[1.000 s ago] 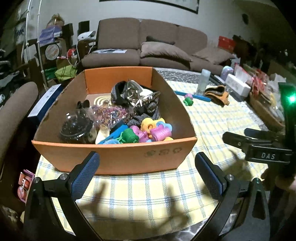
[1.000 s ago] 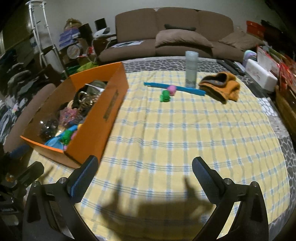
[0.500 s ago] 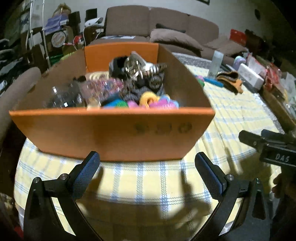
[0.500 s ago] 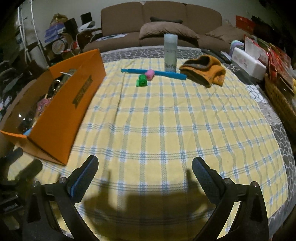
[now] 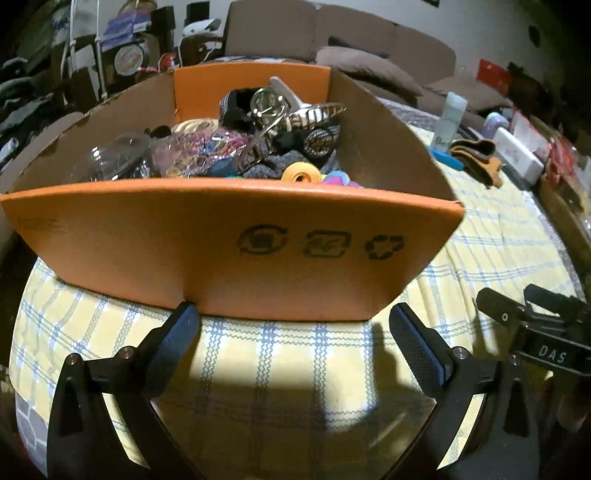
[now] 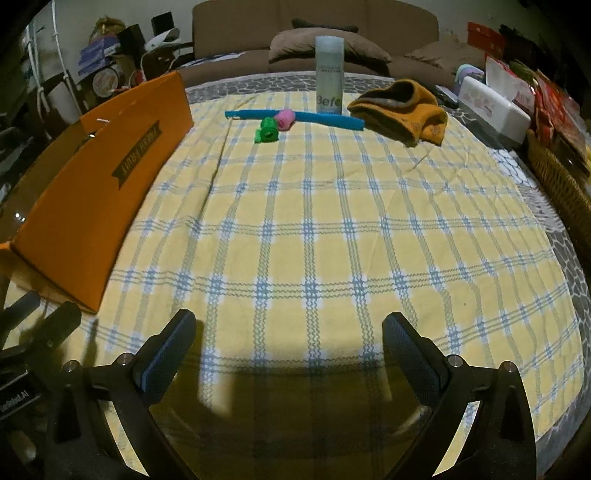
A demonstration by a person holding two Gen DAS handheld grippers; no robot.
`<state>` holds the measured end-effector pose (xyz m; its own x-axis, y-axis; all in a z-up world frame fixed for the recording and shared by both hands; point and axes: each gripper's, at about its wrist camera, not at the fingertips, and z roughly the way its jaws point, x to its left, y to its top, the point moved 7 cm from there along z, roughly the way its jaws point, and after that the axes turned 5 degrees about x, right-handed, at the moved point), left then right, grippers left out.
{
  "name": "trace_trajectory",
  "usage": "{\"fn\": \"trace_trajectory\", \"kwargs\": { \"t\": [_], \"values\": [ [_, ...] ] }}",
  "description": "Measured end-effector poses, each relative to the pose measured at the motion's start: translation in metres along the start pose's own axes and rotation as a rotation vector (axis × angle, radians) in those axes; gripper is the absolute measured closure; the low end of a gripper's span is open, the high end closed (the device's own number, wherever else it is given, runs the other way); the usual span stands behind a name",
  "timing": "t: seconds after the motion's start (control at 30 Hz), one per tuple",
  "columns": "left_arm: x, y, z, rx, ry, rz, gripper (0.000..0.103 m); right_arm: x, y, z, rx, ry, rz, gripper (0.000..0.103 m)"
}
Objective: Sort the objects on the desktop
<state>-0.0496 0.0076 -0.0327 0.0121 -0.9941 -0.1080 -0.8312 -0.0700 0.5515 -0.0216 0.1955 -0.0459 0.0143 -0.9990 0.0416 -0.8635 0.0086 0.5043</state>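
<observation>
An orange cardboard box [image 5: 229,243] fills the left wrist view, heaped with hair ties, rollers, belts and a clear lid. My left gripper [image 5: 293,332] stands open just short of the box's near wall, nothing between its fingers. The right gripper [image 6: 290,345] is open low over the checked tablecloth [image 6: 332,229]. Far across the table lie a green roller [image 6: 267,131], a pink roller [image 6: 284,119], a blue strip [image 6: 325,119], a pale bottle [image 6: 329,75] and an orange knit hat [image 6: 402,107]. The box [image 6: 99,177] stands to the right gripper's left.
A white tissue box [image 6: 495,110] and red packets sit at the table's right edge, with a wicker basket [image 6: 557,177] nearer. A brown sofa [image 6: 314,33] stands behind the table. Clutter and a chair lie to the left. The other gripper's body [image 5: 535,328] shows at right.
My left gripper has dropped and moved in toward the box's near wall, which now looms large. The right gripper has advanced slightly over the cloth. Both stay open.
</observation>
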Motion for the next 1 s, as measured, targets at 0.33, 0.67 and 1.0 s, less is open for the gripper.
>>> {"fn": "trace_trajectory", "kwargs": {
  "t": [0.33,0.67,1.0],
  "values": [
    [0.001,-0.003,0.014,0.043,0.026,-0.019,0.0,0.003,-0.003,0.01,-0.002,-0.037,-0.011,0.0],
    [-0.008,-0.005,0.02,0.061,0.089,0.016,0.0,0.003,-0.004,0.01,-0.021,-0.052,-0.014,0.0],
    [-0.008,-0.006,0.02,0.06,0.087,0.018,0.0,0.003,-0.004,0.01,-0.02,-0.051,-0.013,0.0]
  ]
}}
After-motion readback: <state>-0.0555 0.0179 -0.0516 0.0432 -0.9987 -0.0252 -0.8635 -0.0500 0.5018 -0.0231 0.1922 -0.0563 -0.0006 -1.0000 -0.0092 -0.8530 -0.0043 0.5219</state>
